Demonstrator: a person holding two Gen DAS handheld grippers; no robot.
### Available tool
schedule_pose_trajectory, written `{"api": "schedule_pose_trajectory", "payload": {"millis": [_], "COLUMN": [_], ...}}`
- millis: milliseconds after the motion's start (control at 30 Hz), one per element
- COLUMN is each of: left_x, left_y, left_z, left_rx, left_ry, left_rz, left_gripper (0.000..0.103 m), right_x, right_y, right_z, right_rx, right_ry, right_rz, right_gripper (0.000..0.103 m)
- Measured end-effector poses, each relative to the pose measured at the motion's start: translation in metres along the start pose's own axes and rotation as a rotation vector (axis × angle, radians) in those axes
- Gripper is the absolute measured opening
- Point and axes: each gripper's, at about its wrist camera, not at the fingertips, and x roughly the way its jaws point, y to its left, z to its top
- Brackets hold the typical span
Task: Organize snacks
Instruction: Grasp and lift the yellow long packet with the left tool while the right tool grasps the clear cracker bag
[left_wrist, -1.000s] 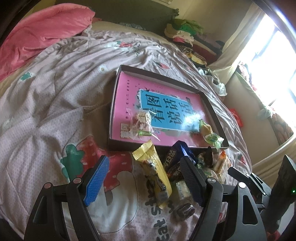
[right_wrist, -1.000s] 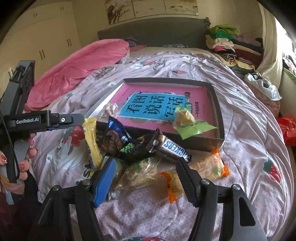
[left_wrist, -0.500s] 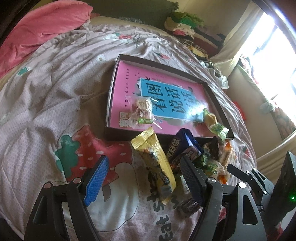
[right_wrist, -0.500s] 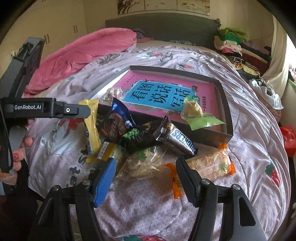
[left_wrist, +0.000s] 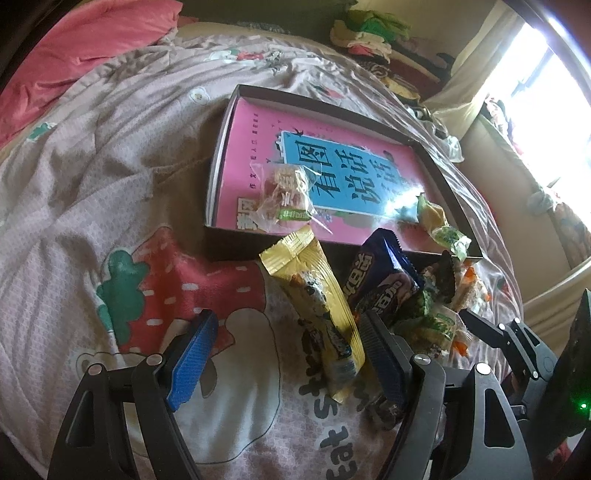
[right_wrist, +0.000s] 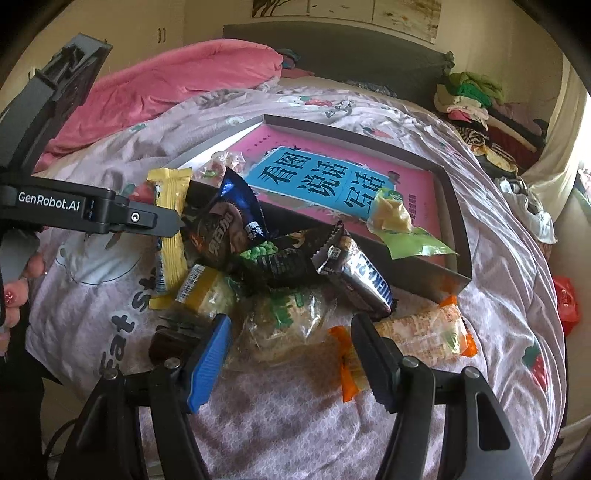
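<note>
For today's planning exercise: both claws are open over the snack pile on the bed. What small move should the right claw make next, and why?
Probably lower the right claw a little onto the clear green-printed packet. Both its fingers are spread with nothing between them, and that packet lies directly ahead of the gap, at the near edge of the pile. The box beyond already holds two snacks, so it looks like the destination.

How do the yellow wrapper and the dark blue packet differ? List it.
The yellow wrapper is long and narrow; the dark blue packet is shorter and wider. The yellow wrapper lies flat on the bedspread, running between the open left gripper's fingers, while the dark blue packet is propped up on the snack pile, its top leaning on the box wall. Both are sealed and still outside the box.
</note>
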Motion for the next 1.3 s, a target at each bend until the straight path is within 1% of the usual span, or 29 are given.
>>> {"api": "schedule_pose_trajectory", "payload": {"millis": [133,200,233,267,367,533,600,633,700,800,1000,1200,1300], "left_x": [0.004,0.005,0.006,0.007,0.01,0.015,0.018,0.019,0.02,0.018,0.009,-0.004,-0.011], "left_y": [-0.002,-0.003,-0.003,-0.004,-0.006,-0.008,-0.009,-0.01,-0.009,-0.011,-0.01,-0.008,-0.007], "left_z": [-0.001,-0.001,-0.002,-0.002,-0.002,-0.003,-0.004,-0.004,-0.004,-0.005,-0.003,0.002,0.004], "left_rx": [0.001,0.002,0.005,0.006,0.008,0.012,0.016,0.02,0.017,0.03,0.022,0.011,0.003], "left_ry": [0.003,0.003,0.008,0.012,0.019,0.02,0.022,0.022,0.023,0.016,0.019,-0.008,-0.035], "left_rz": [-0.012,-0.016,-0.02,-0.026,-0.033,-0.049,-0.048,-0.058,-0.078,-0.084,-0.099,-0.109,-0.109], "left_gripper": [0.077,0.07,0.068,0.065,0.062,0.054,0.044,0.041,0.03,0.026,0.02,0.017,0.016], "right_x": [0.005,0.007,0.008,0.01,0.015,0.012,0.01,0.009,0.006,0.0,-0.011,-0.018,-0.023], "right_y": [0.003,0.004,0.005,0.005,0.008,0.001,-0.004,-0.006,-0.01,-0.017,-0.026,-0.031,-0.034], "right_z": [0.0,0.001,0.001,0.001,-0.001,-0.002,-0.002,-0.002,-0.003,-0.004,-0.004,-0.004,-0.003], "right_rx": [-0.013,-0.021,-0.024,-0.024,-0.031,0.008,0.035,0.046,0.069,0.111,0.166,0.196,0.204], "right_ry": [-0.003,-0.004,-0.006,-0.002,0.004,-0.01,-0.011,-0.012,-0.014,-0.016,-0.037,-0.064,-0.086], "right_rz": [-0.004,-0.005,-0.001,0.015,0.003,0.034,0.054,0.062,0.078,0.107,0.151,0.173,0.178], "right_gripper": [0.066,0.065,0.062,0.057,0.053,0.049,0.048,0.048,0.048,0.048,0.048,0.048,0.048]}}
